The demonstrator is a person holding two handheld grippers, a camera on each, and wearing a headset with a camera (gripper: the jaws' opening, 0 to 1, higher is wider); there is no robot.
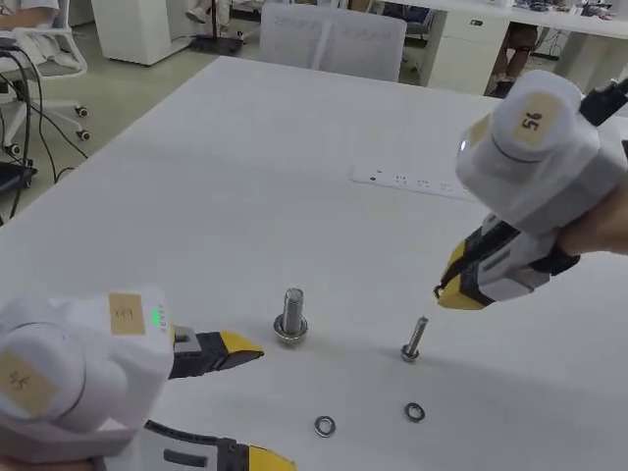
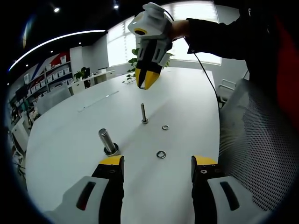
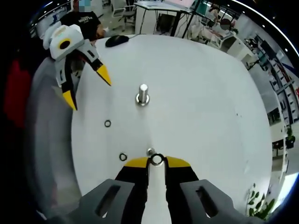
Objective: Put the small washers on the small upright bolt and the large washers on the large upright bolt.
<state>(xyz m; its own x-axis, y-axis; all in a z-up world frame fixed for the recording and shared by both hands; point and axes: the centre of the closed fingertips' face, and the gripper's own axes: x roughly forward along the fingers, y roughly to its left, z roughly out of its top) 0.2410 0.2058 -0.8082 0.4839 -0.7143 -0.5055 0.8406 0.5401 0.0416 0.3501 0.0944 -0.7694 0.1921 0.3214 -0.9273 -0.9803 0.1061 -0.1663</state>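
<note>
The large upright bolt [image 1: 291, 316] [image 2: 107, 141] [image 3: 142, 94] stands mid-table, and the small upright bolt [image 1: 415, 339] [image 2: 144, 113] is to its right. Two loose washers [image 1: 325, 426] [image 1: 414, 412] lie flat in front of the bolts; they are also in the left gripper view [image 2: 161, 154] [image 2: 165, 127]. My right gripper [image 1: 446, 291] [image 3: 156, 161] is shut on a washer [image 3: 156, 159], held just above and beside the small bolt's top [image 3: 150, 151]. My left gripper [image 1: 257, 402] [image 2: 158, 163] is open and holds nothing, low by the near edge, left of the loose washers.
A white power strip [image 1: 412, 183] lies farther back on the white table [image 1: 196, 196]. A grey chair [image 1: 334, 41] stands at the far edge. A black mouse [image 3: 117, 40] rests on the table. Desks and people are behind.
</note>
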